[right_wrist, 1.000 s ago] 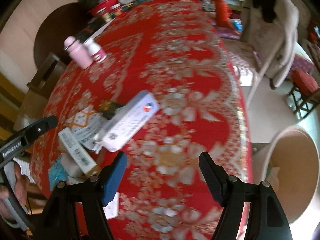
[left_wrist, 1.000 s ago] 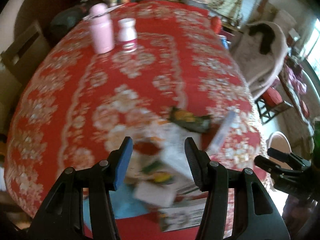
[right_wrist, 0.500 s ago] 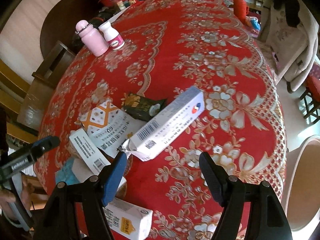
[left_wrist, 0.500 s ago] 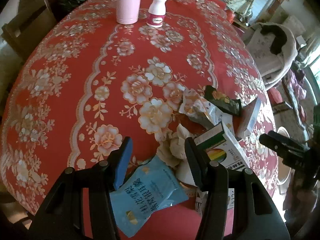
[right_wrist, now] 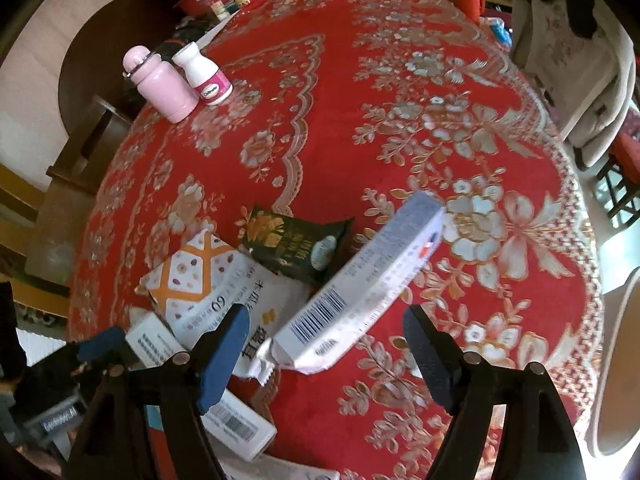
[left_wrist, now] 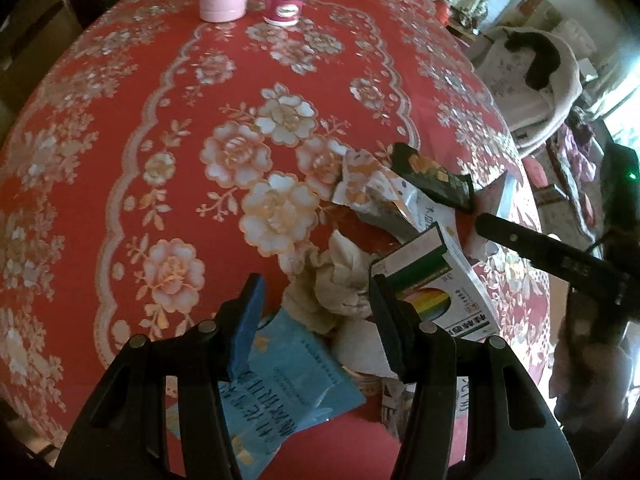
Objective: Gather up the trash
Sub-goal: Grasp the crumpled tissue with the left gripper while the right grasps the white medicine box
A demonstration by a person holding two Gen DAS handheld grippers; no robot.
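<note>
A: Left gripper (left_wrist: pixel 316 300) — what is sitting nearest it?

B: A crumpled tissue wad (left_wrist: pixel 334 280) is lying just ahead of the tips, between the two jaw lines but not touched. The jaws are standing about half open, holding nothing. The blue snack pouch (left_wrist: pixel 288 384) is lying beneath them, toward the table's near edge. Off its right jaw, the rainbow-printed carton (left_wrist: pixel 436 280) is nearly touching the pad.

A: And the right gripper (right_wrist: pixel 326 320)?

B: Its jaws have just been opening and are standing wide, empty. The long white barcoded box (right_wrist: pixel 360 284) is running away from the gap, slanting up and right, its near end lying between the tips. No pad is pressing on it.

A: Farther out?

B: The orange-patterned bag (right_wrist: pixel 200 280) and the dark green packet (right_wrist: pixel 296 244) are lying beyond its left jaw. The pink bottle (right_wrist: pixel 160 84) is standing well apart.

A: Which hand is nearer the box?

B: The right, I judge. Since the box lies slanted across the gap, closing should be catching it across its narrow width.
</note>
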